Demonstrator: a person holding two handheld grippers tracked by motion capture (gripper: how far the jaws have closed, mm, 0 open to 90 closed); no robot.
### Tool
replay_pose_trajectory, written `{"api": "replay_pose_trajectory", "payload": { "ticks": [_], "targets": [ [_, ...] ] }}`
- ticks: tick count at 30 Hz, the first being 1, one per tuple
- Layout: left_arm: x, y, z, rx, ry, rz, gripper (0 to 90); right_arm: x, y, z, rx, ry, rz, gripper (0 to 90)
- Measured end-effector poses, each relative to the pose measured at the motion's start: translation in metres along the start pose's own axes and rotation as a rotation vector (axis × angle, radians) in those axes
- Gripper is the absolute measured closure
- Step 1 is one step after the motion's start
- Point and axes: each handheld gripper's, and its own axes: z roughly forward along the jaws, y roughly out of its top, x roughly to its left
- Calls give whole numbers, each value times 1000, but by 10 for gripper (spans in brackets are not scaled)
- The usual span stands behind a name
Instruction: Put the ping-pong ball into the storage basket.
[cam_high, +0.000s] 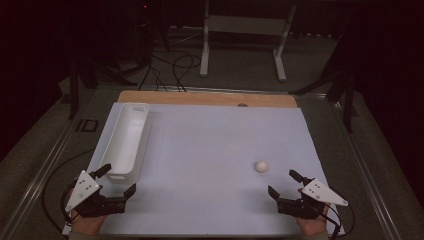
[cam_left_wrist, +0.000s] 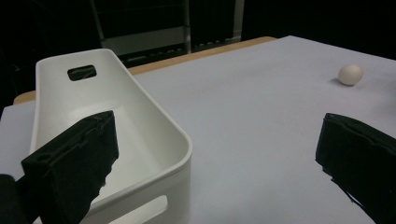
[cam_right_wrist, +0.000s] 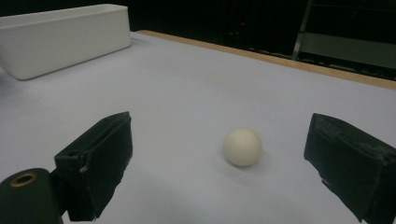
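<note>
High view: a white ball (cam_high: 261, 166) lies on the pale sheet covering the counter (cam_high: 210, 150), toward the right and near edge, well apart from the long white bin (cam_high: 127, 140) along the left side. Right tongs (cam_high: 286, 183) rest just behind and to the right of the ball, jaws spread wide with nothing between the pads. Left tongs (cam_high: 119, 179) sit at the near end of the bin, likewise wide open and empty; in the left gripper view one jaw hangs over the bin's near end while the other stands over bare sheet, with the ball (cam_left_wrist: 350, 74) far off. Right gripper view: the ball (cam_right_wrist: 242, 146) sits ahead of the open jaws, roughly centred between them but not yet inside their span, touching neither. Step in hand, by judgement: the approach before a grasp, the ball seemingly bound for the bin. The next move calls for easing the right tongs forward and low until the pads flank the ball at its widest, then closing gently, since a round thing on a smooth sheet may roll away if nudged. Being round, the ball has no long axis and points no way; any approach angle serves
</note>
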Motion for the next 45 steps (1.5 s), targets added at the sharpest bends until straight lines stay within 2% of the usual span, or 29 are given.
{"api": "replay_pose_trajectory", "payload": {
  "ticks": [6,9,18,31,45],
  "targets": [
    [1,1,-1,-7,3,-6,0,-1,0,0,0,-5,5,76],
    [-1,0,3,9,0,2,0,-3,0,-1,3,-7,16,76],
    [-1,0,2,10,2,-3,0,-4,3,0,17,-17,26,76],
    [-2,2,6,20,-1,5,0,-9,18,1,60,-27,51,75],
    [-3,2,5,17,2,0,0,-10,33,6,107,-32,40,75]
  ]
}}
